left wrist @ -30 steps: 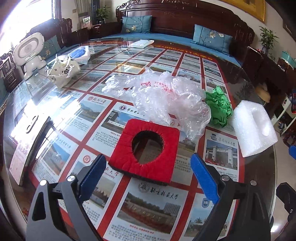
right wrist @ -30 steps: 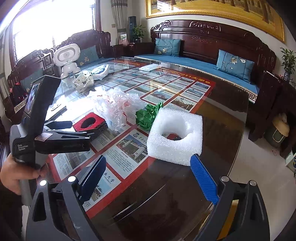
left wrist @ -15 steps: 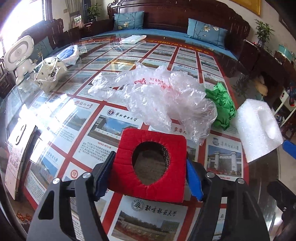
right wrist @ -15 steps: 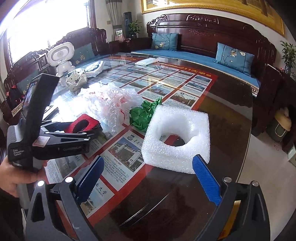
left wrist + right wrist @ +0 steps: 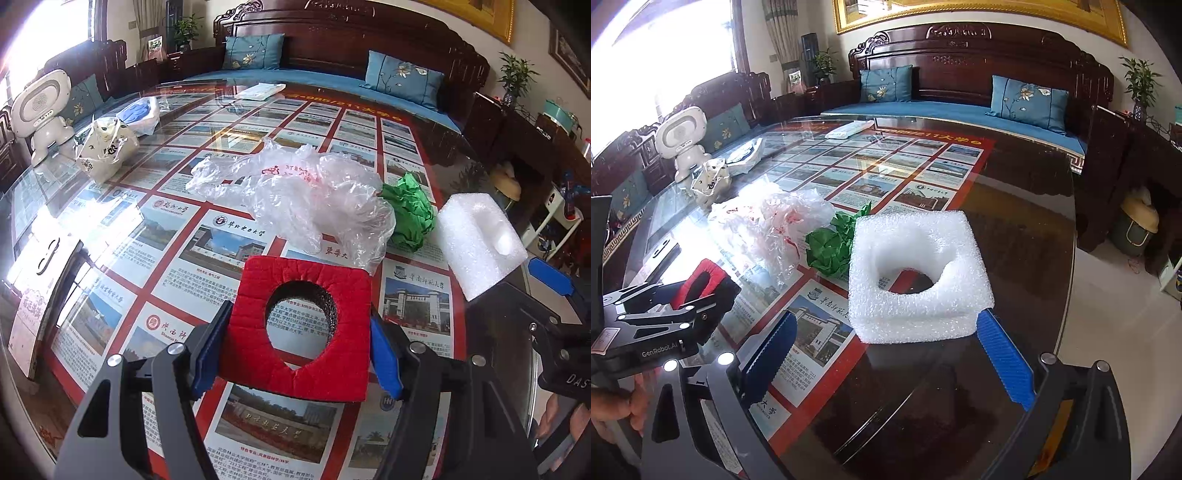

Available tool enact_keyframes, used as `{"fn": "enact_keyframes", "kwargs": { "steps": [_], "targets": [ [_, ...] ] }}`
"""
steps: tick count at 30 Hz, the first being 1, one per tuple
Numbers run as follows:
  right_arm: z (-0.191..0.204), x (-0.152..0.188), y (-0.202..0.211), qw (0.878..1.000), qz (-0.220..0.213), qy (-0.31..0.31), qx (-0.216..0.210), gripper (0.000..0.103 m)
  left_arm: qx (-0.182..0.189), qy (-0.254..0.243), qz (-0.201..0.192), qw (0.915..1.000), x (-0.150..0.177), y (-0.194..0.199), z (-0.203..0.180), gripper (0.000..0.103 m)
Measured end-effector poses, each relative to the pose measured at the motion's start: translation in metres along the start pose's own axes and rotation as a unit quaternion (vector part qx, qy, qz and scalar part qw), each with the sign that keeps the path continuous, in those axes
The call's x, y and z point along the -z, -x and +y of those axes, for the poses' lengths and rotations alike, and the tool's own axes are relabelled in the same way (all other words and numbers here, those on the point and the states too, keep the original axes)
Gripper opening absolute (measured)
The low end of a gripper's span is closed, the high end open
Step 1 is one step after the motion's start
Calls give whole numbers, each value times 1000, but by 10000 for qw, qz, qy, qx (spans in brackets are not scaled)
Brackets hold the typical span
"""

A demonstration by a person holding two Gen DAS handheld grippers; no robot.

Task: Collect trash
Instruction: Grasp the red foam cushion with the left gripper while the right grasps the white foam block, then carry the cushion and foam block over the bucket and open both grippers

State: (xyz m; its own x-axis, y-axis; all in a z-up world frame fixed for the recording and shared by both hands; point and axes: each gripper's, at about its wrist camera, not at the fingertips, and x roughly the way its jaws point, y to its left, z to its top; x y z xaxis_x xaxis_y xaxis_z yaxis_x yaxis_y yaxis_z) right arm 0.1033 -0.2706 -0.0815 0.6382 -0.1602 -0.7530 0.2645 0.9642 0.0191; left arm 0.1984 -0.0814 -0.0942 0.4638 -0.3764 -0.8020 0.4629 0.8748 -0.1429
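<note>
Red foam pad (image 5: 301, 325), with round hole, clamped between the left gripper (image 5: 297, 349) pads; right gripper (image 5: 890, 345) spread wide, empty, near white foam block (image 5: 916, 273).

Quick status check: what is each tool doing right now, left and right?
Left tool: shut on the red square velvet pad with a round hole.
Right tool: open, holding nothing; the white foam block sits just ahead.

Red pad (image 5: 301, 325), white foam (image 5: 916, 273), green paper (image 5: 410, 212)

Plastic bag (image 5: 306, 199) between velvet pad (image 5: 299, 328) and paper wad (image 5: 408, 210).
</note>
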Motion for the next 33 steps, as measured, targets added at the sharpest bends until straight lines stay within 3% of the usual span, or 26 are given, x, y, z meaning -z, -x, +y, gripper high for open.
{"fn": "enact_keyframes", "kwargs": {
  "steps": [11,22,24,28,33],
  "targets": [
    [-4,-18,-31,9980,198,412,442,95,81,-92,-77,9999,-2,7,-13,68],
    [-17,-31,-57,9985,376,267,287,92,77,-128,-90,9998,-4,10,-17,68],
    [-18,-29,-57,9990,366,194,160,83,65,-148,-98,9998,-5,11,-19,68],
    [-21,-27,-50,9995,305,64,-10,81,47,-175,-103,9998,-5,13,-21,68],
    [-23,-23,-24,9999,51,89,67,81,45,-226,-131,9996,-3,19,-27,68]
  ]
}}
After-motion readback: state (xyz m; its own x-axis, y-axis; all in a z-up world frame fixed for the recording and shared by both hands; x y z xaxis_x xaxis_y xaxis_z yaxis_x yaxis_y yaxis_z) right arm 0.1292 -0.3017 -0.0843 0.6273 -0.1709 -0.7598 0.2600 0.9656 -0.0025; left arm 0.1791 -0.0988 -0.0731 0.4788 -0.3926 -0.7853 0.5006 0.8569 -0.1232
